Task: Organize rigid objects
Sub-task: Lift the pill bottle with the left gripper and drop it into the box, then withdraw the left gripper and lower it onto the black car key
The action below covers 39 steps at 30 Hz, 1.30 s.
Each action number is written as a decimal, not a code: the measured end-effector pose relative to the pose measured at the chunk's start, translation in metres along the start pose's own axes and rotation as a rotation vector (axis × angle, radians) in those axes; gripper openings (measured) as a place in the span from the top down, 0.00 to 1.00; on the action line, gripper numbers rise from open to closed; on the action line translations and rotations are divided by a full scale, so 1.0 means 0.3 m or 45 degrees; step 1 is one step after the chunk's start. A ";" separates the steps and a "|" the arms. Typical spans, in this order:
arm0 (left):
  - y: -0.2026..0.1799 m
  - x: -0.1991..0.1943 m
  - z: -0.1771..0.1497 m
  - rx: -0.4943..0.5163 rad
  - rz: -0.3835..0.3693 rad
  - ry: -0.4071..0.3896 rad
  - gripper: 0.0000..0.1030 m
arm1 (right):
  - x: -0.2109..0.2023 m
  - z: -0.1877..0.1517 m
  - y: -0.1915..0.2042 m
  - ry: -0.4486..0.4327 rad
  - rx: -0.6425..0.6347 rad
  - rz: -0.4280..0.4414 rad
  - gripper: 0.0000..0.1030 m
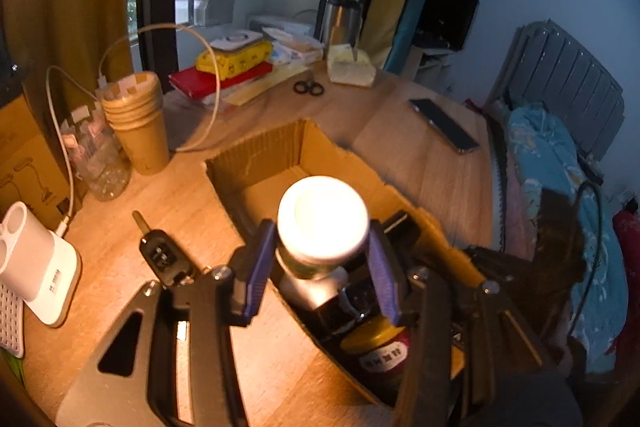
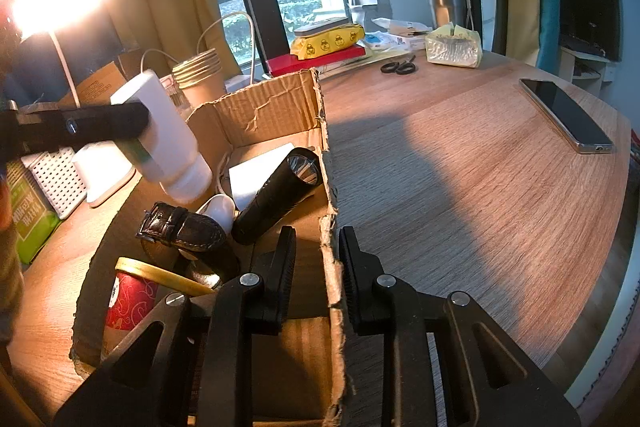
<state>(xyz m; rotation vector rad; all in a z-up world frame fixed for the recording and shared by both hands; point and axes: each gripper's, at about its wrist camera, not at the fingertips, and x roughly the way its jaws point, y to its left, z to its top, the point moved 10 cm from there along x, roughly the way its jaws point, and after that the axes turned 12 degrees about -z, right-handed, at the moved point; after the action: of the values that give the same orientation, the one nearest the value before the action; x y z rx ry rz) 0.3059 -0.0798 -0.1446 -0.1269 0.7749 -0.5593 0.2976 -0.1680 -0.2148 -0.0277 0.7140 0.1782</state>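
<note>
My left gripper [image 1: 320,241] is shut on a white bottle [image 1: 322,223] with a white cap and green label, its blue pads pressing both sides. The bottle hangs over the open cardboard box [image 1: 260,151]. In the right wrist view the same bottle [image 2: 168,131] is tilted above the box's left side, in the left gripper [image 2: 140,125]. My right gripper [image 2: 318,233] is shut on the box's right wall [image 2: 332,267]. Inside lie a black flashlight [image 2: 276,195], a leather-strap watch [image 2: 184,227] and a red jar with a gold lid [image 2: 132,295].
A car key [image 1: 160,253] lies on the wooden table left of the box. A white charging stand [image 1: 36,267], stacked paper cups [image 1: 136,119] and a clear plastic bottle [image 1: 100,163] stand further left. A phone [image 2: 566,115] and scissors [image 2: 398,67] lie beyond.
</note>
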 end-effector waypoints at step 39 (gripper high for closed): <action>0.210 -0.093 -0.099 -0.037 0.221 0.038 0.35 | -0.002 0.002 0.010 -0.002 0.002 -0.001 0.77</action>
<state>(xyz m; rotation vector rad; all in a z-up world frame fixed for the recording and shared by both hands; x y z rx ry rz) 0.2964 -0.0092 -0.1678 -0.0772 0.8147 -0.3863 0.2971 -0.1650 -0.2138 -0.0264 0.7129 0.1772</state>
